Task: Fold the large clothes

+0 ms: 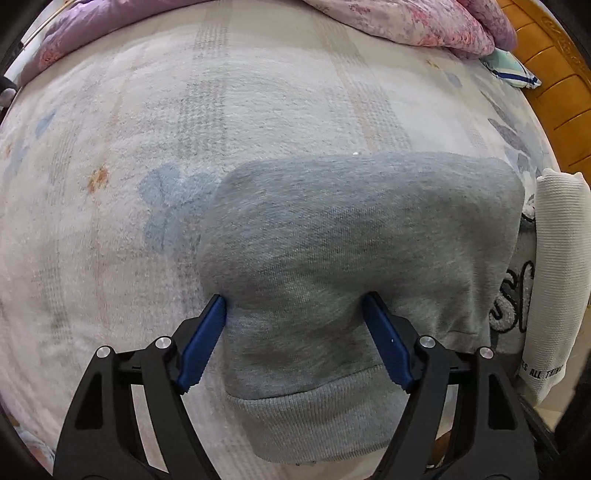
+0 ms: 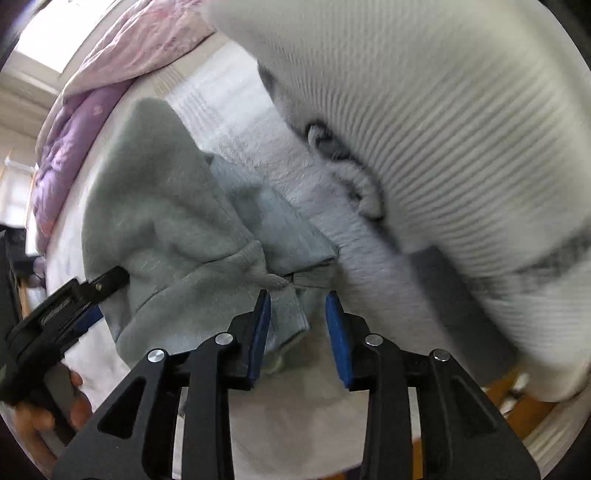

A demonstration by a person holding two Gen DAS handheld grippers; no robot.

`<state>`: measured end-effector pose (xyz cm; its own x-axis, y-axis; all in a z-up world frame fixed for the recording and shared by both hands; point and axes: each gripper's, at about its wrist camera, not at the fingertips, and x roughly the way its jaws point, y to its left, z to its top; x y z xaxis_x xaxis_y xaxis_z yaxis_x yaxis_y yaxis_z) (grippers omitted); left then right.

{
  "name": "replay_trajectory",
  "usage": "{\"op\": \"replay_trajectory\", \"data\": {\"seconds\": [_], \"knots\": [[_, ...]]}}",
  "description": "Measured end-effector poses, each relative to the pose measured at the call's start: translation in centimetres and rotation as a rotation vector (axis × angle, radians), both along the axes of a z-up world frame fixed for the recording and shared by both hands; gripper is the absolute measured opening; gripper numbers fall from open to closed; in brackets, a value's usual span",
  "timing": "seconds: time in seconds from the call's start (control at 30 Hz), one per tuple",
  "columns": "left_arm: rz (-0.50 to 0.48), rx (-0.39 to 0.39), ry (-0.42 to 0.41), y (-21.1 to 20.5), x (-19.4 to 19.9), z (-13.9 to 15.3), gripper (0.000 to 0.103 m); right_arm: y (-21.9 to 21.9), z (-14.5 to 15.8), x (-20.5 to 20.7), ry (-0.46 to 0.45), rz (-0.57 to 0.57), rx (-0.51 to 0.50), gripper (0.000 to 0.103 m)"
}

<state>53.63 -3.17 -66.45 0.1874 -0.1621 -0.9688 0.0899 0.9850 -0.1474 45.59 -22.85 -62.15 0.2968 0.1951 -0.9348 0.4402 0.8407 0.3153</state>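
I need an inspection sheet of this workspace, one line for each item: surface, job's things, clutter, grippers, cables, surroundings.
Surface: bed blanket, pale fleece with faded checks and flowers.
Job's things: grey sweatshirt, folded into a compact block, ribbed hem toward the camera; white ribbed garment with printed lettering, lying at its right.
Clutter: pink floral quilt bunched at the far edge; small blue-striped cloth beside it.
Grippers: left gripper open, jaws straddling the sweatshirt; right gripper open at the sweatshirt's edge.
Cables: nothing seen.
Surroundings: wooden headboard; bright window.
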Motion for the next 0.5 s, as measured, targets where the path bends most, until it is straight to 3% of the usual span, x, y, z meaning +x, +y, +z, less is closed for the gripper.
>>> {"op": "replay_trajectory", "data": {"seconds": [0.07,0.2,0.27,0.37,0.5], "knots": [[-0.001,-0.004,0.005,-0.1,0.1,0.1,0.076,1.5,2.3,0.2,-0.056,0.090,-0.029,0.031],[0.019,-0.035,0.033,0.0,0.9,0.4,0.077,4.7,2.4,2.7,-0.097,0.228,-0.043,0.031],[0.014,-0.037,0.041,0.0,1.0,0.4,0.077,4.9,0.8,4.1,-0.096,0.225,-0.009,0.031],[0.006,-0.036,0.049,0.1,1.2,0.3,0.077,5.0,-3.0,6.2,0.003,0.215,0.054,0.027],[-0.008,-0.038,0.046,-0.2,1.1,0.3,0.077,4.9,-5.0,7.3,0.051,0.187,0.091,0.028]]}}
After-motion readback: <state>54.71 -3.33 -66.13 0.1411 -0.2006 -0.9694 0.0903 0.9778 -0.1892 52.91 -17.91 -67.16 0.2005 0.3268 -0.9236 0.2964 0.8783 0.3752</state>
